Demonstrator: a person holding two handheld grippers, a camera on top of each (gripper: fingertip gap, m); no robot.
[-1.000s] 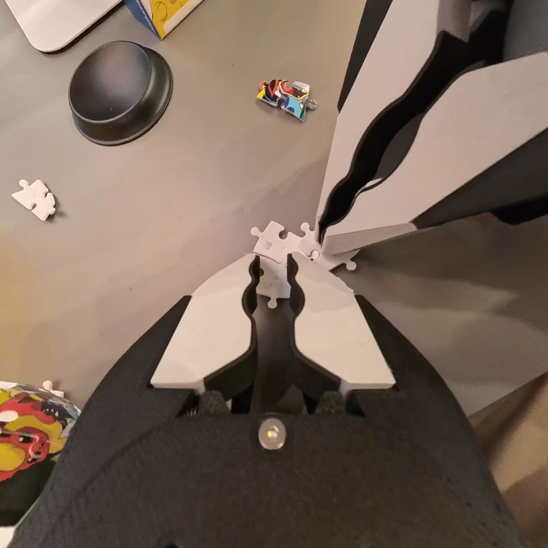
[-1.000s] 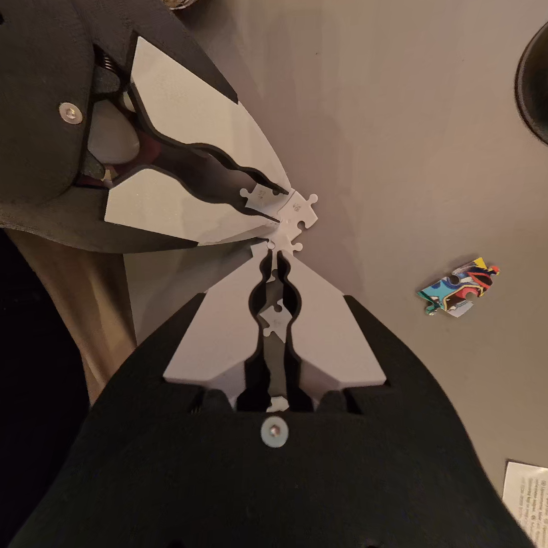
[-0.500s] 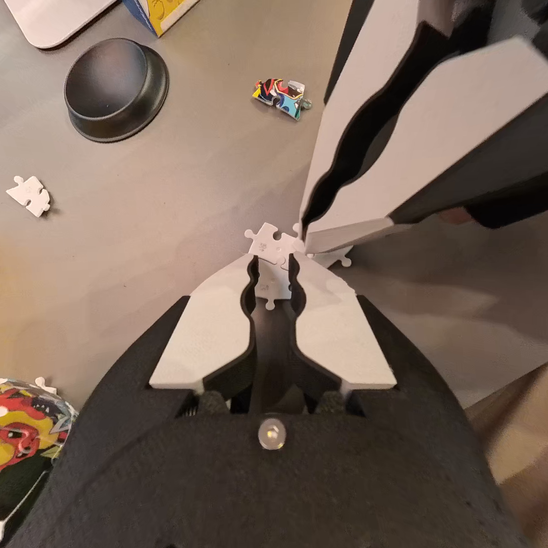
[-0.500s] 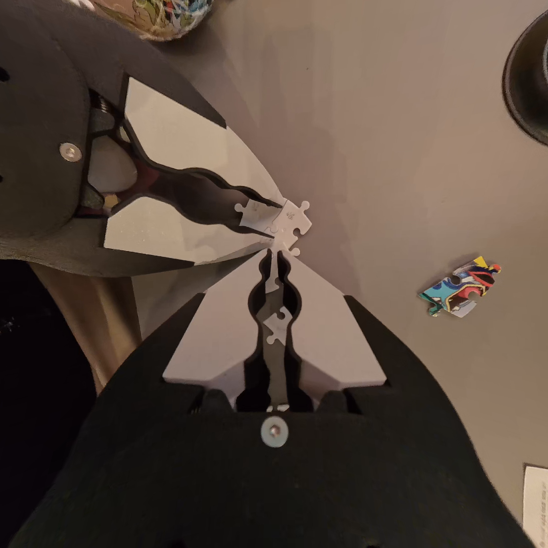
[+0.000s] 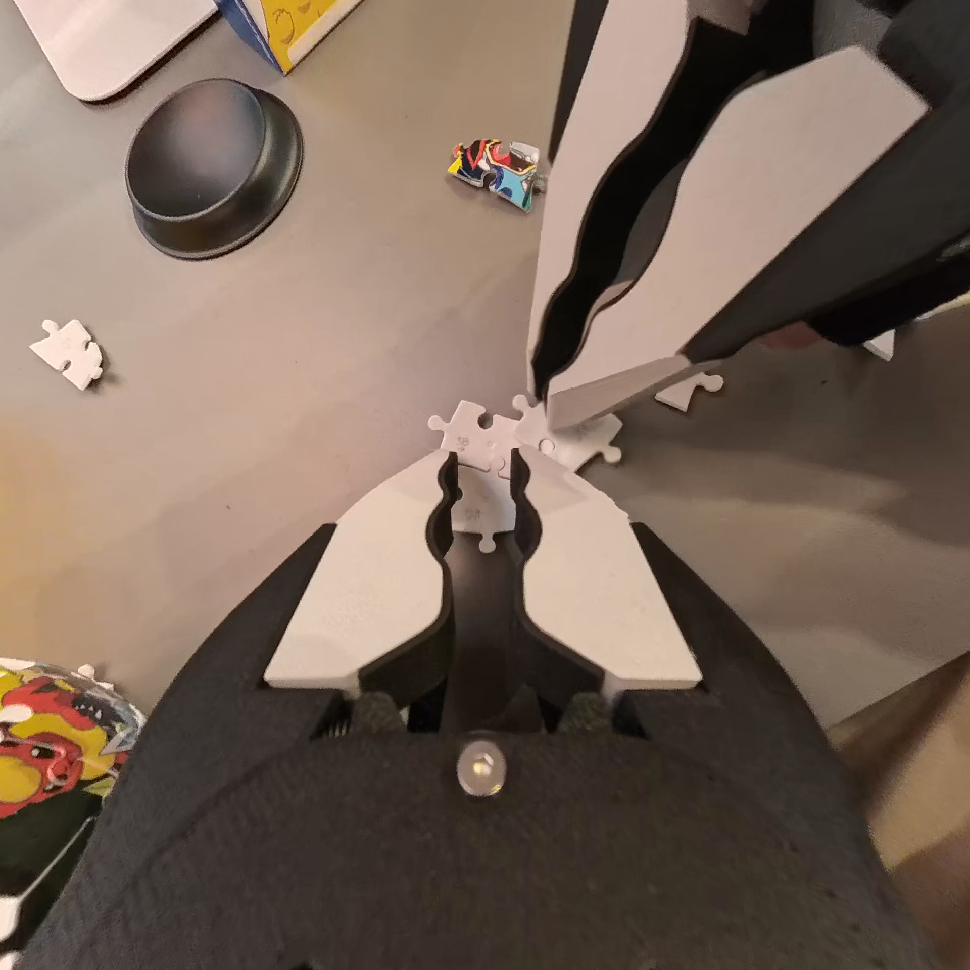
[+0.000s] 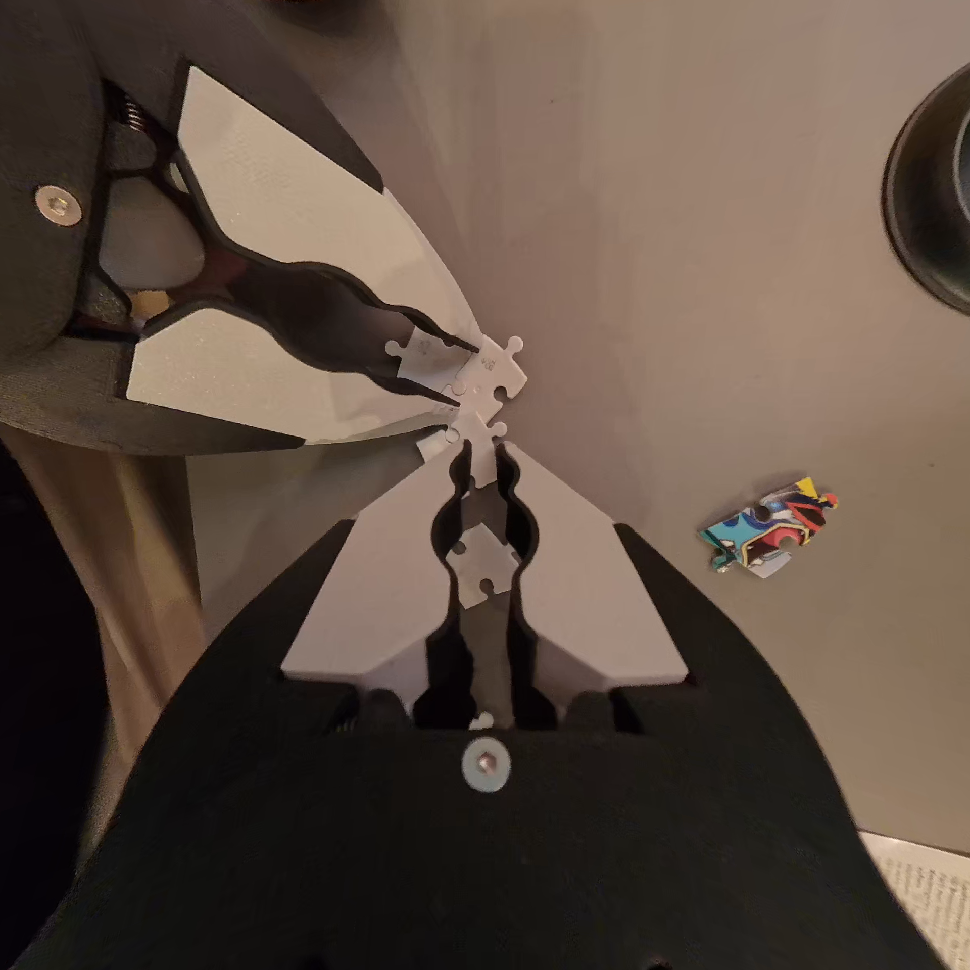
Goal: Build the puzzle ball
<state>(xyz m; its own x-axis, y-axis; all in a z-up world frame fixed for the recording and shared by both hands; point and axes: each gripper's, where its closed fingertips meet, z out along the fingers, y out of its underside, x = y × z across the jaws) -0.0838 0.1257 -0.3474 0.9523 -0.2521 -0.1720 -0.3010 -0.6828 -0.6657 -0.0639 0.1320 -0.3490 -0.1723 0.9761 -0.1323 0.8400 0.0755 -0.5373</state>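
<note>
My left gripper (image 5: 484, 462) is shut on a small cluster of joined white, face-down puzzle pieces (image 5: 464, 435) just above the grey table (image 5: 325, 367). My right gripper (image 6: 481, 449) is shut on another white piece (image 6: 480, 462) and holds its edge against that cluster. In the left wrist view the right gripper (image 5: 540, 401) comes in from the upper right. In the right wrist view the left gripper (image 6: 466, 378) comes in from the upper left with the cluster (image 6: 493, 367). The partly built coloured ball (image 5: 47, 735) lies at the lower left.
A black round stand (image 5: 212, 168) (image 6: 934, 199) sits farther off. Two joined coloured pieces (image 5: 496, 170) (image 6: 769, 530) and loose white pieces (image 5: 68, 352) (image 5: 687, 391) lie on the table. A blue-yellow box (image 5: 294, 26), a white board (image 5: 115, 42) and a printed sheet (image 6: 929, 892) sit at the edges. My two grippers' fingertips are within a few centimetres of each other.
Both grippers stay shut on their white pieces and have shifted slightly together. The right gripper has edged left, uncovering a loose white piece behind it.
</note>
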